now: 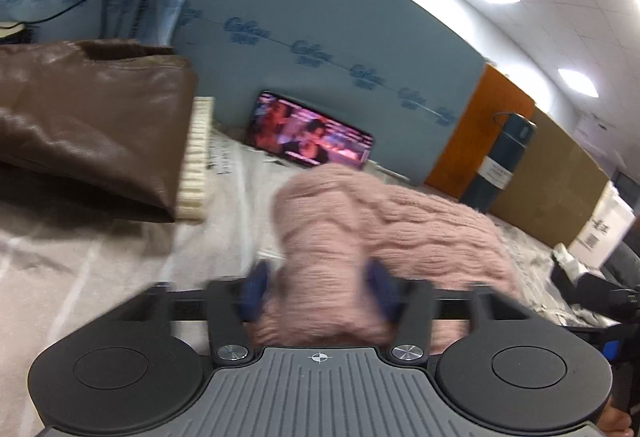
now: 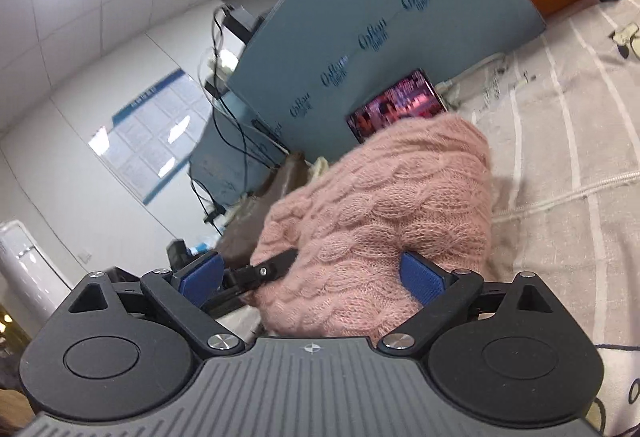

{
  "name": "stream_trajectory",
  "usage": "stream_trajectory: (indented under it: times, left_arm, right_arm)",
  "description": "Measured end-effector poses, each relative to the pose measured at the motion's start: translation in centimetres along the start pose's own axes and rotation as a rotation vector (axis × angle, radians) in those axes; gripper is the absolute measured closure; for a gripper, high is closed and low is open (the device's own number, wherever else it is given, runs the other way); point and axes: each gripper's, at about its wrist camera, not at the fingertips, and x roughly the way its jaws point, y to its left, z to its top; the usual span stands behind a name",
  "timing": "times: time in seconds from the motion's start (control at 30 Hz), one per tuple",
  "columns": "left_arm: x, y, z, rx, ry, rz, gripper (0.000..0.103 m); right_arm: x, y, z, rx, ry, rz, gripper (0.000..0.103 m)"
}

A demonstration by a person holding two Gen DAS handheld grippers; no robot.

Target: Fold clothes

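Gripping the pink sweater, your left gripper has its jaws clamped on a bunched fold; your right gripper jaws stand apart, sweater between them.

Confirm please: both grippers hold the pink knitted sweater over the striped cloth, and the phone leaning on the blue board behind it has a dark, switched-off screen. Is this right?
Not quite. The phone is on: its screen shows a bright reddish video, clear in the left wrist view. The rest stands: the left gripper and right gripper have the pink sweater between their fingers, over the striped cloth, before the blue board.
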Motion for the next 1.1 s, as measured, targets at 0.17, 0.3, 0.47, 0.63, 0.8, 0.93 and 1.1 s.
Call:
stream_trajectory:
  times: [0.17,0.3,0.47,0.63,0.8,0.93,1.1]
  left_arm:
    - [-2.2,1.6,0.5,-0.188,0.007,-0.107,0.012]
    - [-3.0,2.4,0.3,-0.359,0.073,-0.196,0.007]
    - [-2.2,2.7,0.0,-0.464,0.192,-0.171,0.004]
    - [0.5,2.9,-0.4,-0.494,0.224,-0.161,0.002]
    - [2.7,1.7,-0.1,-0.405,0.147,-0.15,0.0]
    - [2.9,-0.7,-1.4,-0.214,0.051,-0.109,0.001]
    - [2.5,-1.7,-1.8,-0.148,0.016,-0.114,0.025]
  right_arm:
    - [-2.0,-0.7,0.2,0.033,-0.145,-0.009,0.006]
    - [-2.3,-1.9,0.4,0.099,-0.18,-0.092,0.005]
    - [-1.9,-3.1,0.6,0.173,-0.152,-0.159,0.004]
    - [-0.8,-3.5,0.5,0.188,-0.086,-0.159,0.004]
    - [0.4,-2.8,0.4,0.129,-0.026,-0.175,0.002]
    - [1.1,-2.1,0.1,0.075,0.011,-0.193,0.002]
    - [0.8,-1.6,-0.2,0.039,-0.018,-0.25,0.038]
